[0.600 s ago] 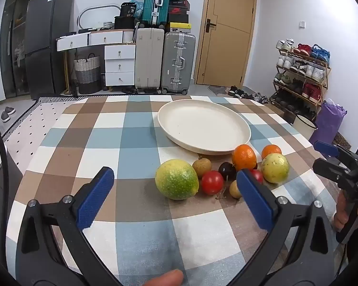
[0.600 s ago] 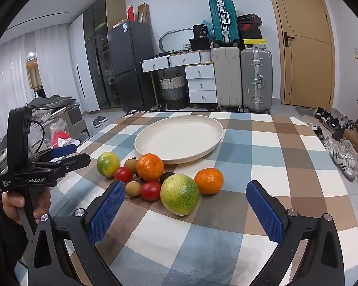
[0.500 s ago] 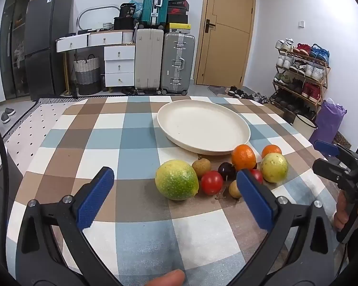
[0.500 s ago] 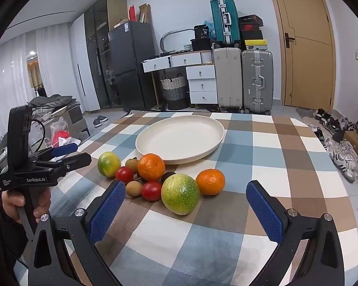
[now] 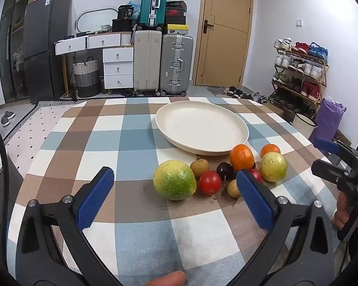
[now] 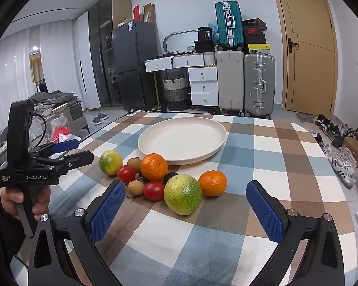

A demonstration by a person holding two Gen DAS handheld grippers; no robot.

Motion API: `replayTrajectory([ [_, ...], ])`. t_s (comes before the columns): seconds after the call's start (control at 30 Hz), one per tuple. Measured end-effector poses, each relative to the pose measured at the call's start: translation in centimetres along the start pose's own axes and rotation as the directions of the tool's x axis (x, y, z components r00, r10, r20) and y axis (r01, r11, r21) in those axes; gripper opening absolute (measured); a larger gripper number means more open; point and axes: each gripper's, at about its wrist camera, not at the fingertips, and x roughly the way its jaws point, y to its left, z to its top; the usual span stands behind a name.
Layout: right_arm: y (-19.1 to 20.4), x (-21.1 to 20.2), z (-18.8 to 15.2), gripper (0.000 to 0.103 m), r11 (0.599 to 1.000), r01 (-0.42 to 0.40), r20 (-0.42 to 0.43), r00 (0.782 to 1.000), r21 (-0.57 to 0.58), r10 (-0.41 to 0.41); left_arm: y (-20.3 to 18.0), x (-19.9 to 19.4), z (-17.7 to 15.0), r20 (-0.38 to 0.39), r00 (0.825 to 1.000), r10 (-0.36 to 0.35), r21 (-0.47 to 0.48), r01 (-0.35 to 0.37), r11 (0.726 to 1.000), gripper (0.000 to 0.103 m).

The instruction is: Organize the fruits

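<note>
A cluster of fruit lies on the checked tablecloth in front of an empty cream plate (image 5: 201, 125), which also shows in the right wrist view (image 6: 182, 138). It holds a large green-yellow fruit (image 5: 174, 183), a second one (image 6: 182, 194), two oranges (image 5: 241, 157) (image 6: 212, 183), two red tomatoes (image 5: 210, 182) (image 6: 153, 190), a dark plum (image 5: 224, 170) and small brown fruits (image 5: 199, 167). My left gripper (image 5: 175, 200) is open and empty, just short of the large green-yellow fruit. My right gripper (image 6: 186, 212) is open and empty, just short of the second one.
The checked table (image 5: 136, 143) ends close behind the plate. Beyond it stand suitcases (image 5: 163, 64), white drawers (image 5: 118, 68), a dark fridge (image 5: 45, 66), a door (image 5: 224, 31) and a shoe rack (image 5: 298, 69). Each gripper shows at the other view's edge.
Both grippers have drifted very slightly; the fruit and plate have not moved. Both grippers stay open.
</note>
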Motion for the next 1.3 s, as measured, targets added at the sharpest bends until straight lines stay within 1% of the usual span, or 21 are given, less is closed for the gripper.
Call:
replayTrajectory([
  [1.03, -0.3, -0.7, 0.18, 0.103, 1.0, 0.012, 0.0, 1.0, 0.01, -0.012, -0.54, -0.04, -0.03, -0.004, 1.0, 0.0, -0.005, 0.0, 1.0, 0.102],
  [1.13, -0.32, -0.77, 0.18, 0.103, 1.0, 0.013, -0.004, 1.0, 0.013, -0.013, 0.23, 0.18, -0.3, -0.007, 1.0, 0.001, -0.006, -0.001, 1.0, 0.102],
  [1.3, -0.4, -0.73, 0.19, 0.103, 1.0, 0.015, -0.006, 1.0, 0.011, -0.015, 0.21, 0.23, -0.28, -0.009, 1.0, 0.004, -0.007, -0.004, 1.0, 0.102],
])
